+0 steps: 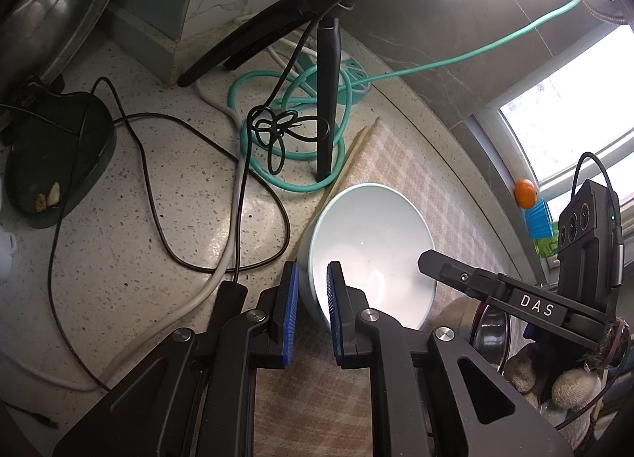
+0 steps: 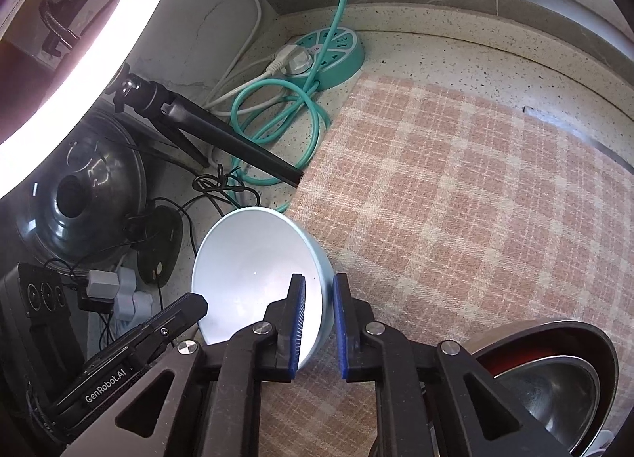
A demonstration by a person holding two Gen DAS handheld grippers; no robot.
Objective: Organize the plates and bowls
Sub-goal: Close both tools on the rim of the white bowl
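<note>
Plaid mat (image 2: 455, 199) on speckled countertop (image 1: 138, 219)

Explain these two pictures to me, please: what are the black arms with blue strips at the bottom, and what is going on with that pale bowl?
There is no robot here. A person holds a hand tool in each hand, each with two fingers lined with blue pads and a wide-angle camera looking out along them.

One picture is from the left gripper, the other from the right gripper. Each also shows the other tool at its edge.

Both tools pinch the rim of the same pale blue bowl, on opposite sides: one pad inside, one outside.

The bowl sits at the edge of a checked cloth on a speckled counter. Nearby lie a round teal power strip with its coiled cable, a black tripod and a metal bowl.
</note>
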